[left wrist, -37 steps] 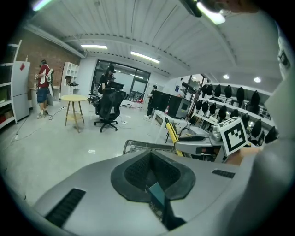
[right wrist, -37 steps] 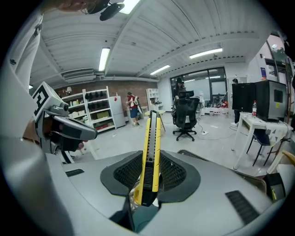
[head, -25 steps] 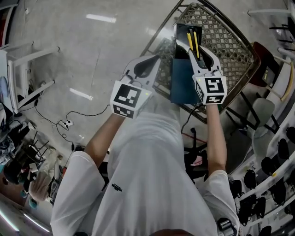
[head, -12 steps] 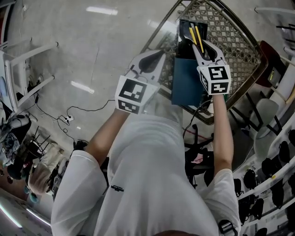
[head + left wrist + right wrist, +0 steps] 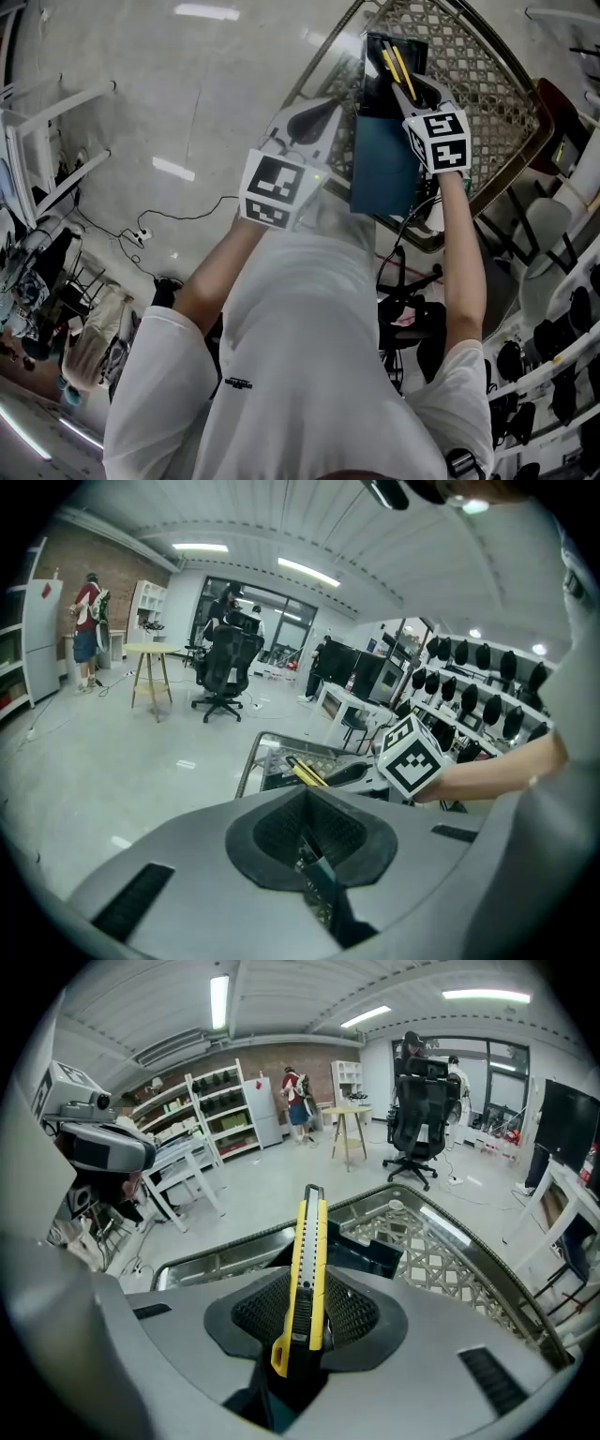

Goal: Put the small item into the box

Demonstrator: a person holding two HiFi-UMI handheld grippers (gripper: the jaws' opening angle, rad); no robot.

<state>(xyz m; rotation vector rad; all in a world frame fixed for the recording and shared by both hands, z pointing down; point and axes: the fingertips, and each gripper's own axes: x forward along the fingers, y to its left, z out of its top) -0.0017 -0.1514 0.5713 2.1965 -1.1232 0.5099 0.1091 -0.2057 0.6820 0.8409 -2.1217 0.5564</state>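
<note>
My right gripper (image 5: pixel 302 1321) has its fingers pinching a yellow-and-black plastic utility knife (image 5: pixel 307 1241), which points away from me. Just ahead of those fingers sits the open dark blue box (image 5: pixel 366 1252) on the metal lattice surface (image 5: pixel 439 1243). My left gripper (image 5: pixel 306 847), off to their left, has its fingers pressed together, holding nothing.

White short-sleeved shirt (image 5: pixel 309 375), small black logo (image 5: pixel 236 382) — left tongs (image 5: pixel 323 109), right tongs (image 5: pixel 413 89) grey.

The right gripper (image 5: pixel 411 92) holds a yellow knife (image 5: pixel 395 64) over the dark box (image 5: pixel 382 173) on a lattice table (image 5: pixel 489 86).
</note>
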